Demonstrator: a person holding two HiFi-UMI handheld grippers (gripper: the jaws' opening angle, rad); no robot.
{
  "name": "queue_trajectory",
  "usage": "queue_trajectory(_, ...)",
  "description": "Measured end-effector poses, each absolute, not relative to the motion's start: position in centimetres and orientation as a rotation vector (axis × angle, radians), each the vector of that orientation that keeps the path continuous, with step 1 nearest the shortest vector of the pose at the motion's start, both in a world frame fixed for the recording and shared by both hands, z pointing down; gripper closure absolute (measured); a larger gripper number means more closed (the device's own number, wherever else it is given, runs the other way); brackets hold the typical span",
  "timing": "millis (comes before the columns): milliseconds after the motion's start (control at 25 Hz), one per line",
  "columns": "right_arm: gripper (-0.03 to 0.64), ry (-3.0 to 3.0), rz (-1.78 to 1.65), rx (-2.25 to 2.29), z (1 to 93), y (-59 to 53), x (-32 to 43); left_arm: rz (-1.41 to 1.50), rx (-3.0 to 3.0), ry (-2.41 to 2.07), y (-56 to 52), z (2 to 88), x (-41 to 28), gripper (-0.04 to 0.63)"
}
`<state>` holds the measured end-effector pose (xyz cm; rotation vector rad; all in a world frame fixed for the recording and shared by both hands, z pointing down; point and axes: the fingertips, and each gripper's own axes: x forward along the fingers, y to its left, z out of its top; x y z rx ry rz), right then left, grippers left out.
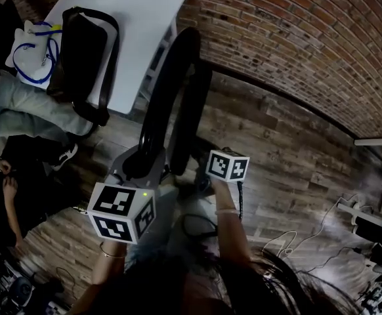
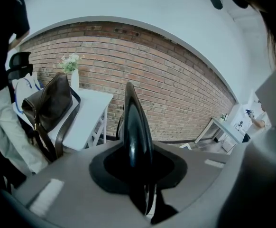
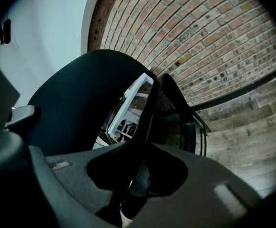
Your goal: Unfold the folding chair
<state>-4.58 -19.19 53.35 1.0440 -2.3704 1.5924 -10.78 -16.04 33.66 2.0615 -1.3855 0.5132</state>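
The black folding chair (image 1: 171, 77) stands partly folded on the wooden floor in front of me. Its curved backrest panel (image 2: 133, 122) runs edge-on between the jaws of my left gripper (image 1: 144, 168), which is shut on that panel's rim. To the right, my right gripper (image 1: 201, 170) is shut on the thin edge of the seat panel (image 3: 150, 103). In the right gripper view the backrest (image 3: 81, 103) fills the left side and the chair's frame tubes (image 3: 195, 122) show behind the seat. Both marker cubes sit close together, just in front of my body.
A white table (image 1: 145, 18) with a dark bag (image 1: 79, 51) stands just behind the chair to the left. A person's legs (image 1: 20, 110) are at the left edge. A brick wall (image 1: 296, 31) runs along the back. Cables (image 1: 309, 235) and white furniture (image 1: 381, 143) lie at the right.
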Motion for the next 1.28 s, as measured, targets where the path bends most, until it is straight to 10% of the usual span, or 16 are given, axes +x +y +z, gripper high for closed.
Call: queue_trajectory(1280, 0.514, -2.388, 1.598, 1.120, 54.6, -18.2, -1.7, 0.403, 2.084, -1.338, -16.7, 34.7, -16.7, 0.518)
